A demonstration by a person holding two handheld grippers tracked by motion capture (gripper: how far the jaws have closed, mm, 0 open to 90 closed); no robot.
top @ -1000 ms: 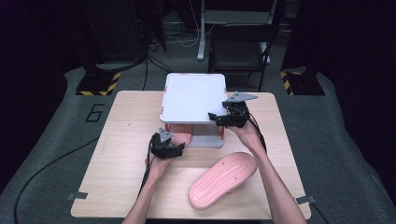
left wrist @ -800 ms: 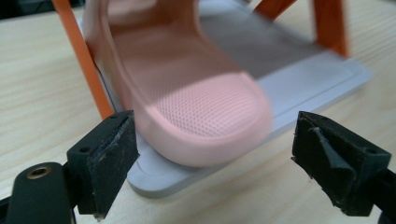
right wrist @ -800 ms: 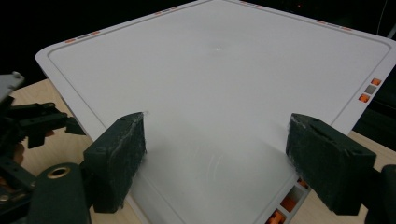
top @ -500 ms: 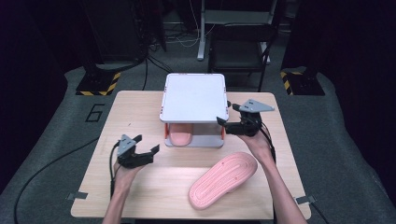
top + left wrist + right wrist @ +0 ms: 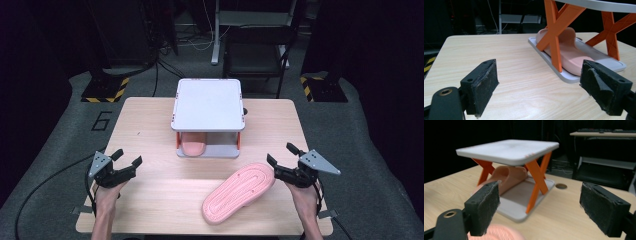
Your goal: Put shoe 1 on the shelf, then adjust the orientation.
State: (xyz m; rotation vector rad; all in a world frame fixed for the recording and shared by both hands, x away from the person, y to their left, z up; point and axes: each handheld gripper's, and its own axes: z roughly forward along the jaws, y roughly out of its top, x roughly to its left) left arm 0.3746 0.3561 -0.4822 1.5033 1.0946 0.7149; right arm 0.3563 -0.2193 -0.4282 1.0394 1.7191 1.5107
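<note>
Both jaws spread and empty, the left hand-held gripper point(image 5: 125, 164) and right hand-held gripper point(image 5: 282, 157) flank a desk point(image 5: 150, 120); 1 pink slipper point(image 5: 240, 192) lies near right, 1 slipper point(image 5: 192, 146) under the rack point(image 5: 207, 104).

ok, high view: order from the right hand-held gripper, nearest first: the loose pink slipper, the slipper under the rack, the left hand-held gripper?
From the right hand-held gripper:
1. Loose pink slipper, sole up on the table, just to its left.
2. Slipper under the rack, on the lower shelf at table centre.
3. Left hand-held gripper, at the table's opposite edge.
</note>
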